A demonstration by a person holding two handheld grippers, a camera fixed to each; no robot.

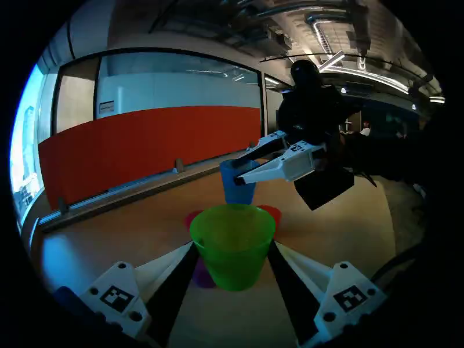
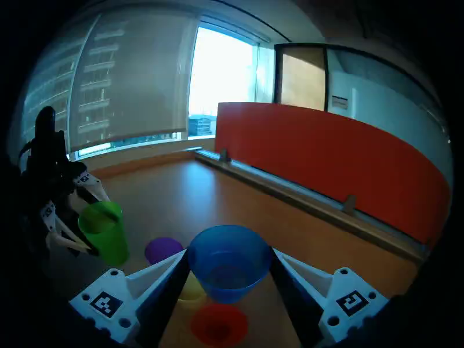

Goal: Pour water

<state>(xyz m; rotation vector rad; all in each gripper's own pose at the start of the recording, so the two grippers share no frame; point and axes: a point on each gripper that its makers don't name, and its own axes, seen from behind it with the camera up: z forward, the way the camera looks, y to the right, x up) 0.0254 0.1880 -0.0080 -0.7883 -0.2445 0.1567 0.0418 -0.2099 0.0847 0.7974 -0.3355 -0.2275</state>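
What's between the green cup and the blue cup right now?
A purple cup stands on the table between the green cup and the blue cup, seen in the right gripper view.

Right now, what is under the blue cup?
A red cup and a yellow cup sit on the table below the blue cup, which covers part of the yellow one.

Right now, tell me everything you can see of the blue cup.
The blue cup is a translucent, plastic-looking tumbler, tapering to its base, with a round open rim. It is upright, seemingly lifted off the table, clamped between both fingers of the right hand-held gripper. A little water may sit inside, but I cannot be sure.
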